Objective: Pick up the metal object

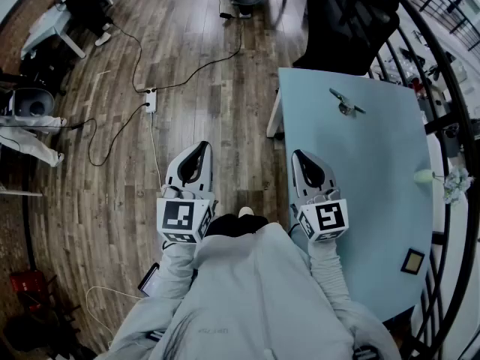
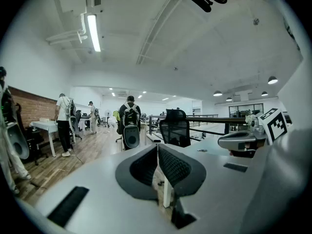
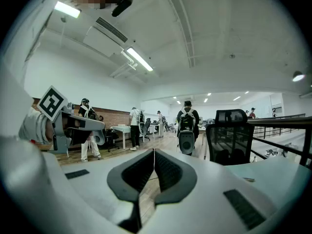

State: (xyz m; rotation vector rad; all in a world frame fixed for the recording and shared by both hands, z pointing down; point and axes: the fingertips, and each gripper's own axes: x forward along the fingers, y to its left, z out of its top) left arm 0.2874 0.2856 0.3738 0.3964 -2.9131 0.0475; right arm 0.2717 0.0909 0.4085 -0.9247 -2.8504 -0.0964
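Person: stands at the near end of the table, a gripper in each hand, apparently poised before reaching.
Left gripper: jaws pressed together, empty, held almost level over the floor.
Right gripper: jaws closed on nothing, above the table's left edge.
Metal object: lies alone at the table's far end, well ahead of the right gripper.
Table: pale blue, mostly bare.
Room: wood planks, trailing cables, black chair beyond.

Black chair beside blue table, cables crossing floor
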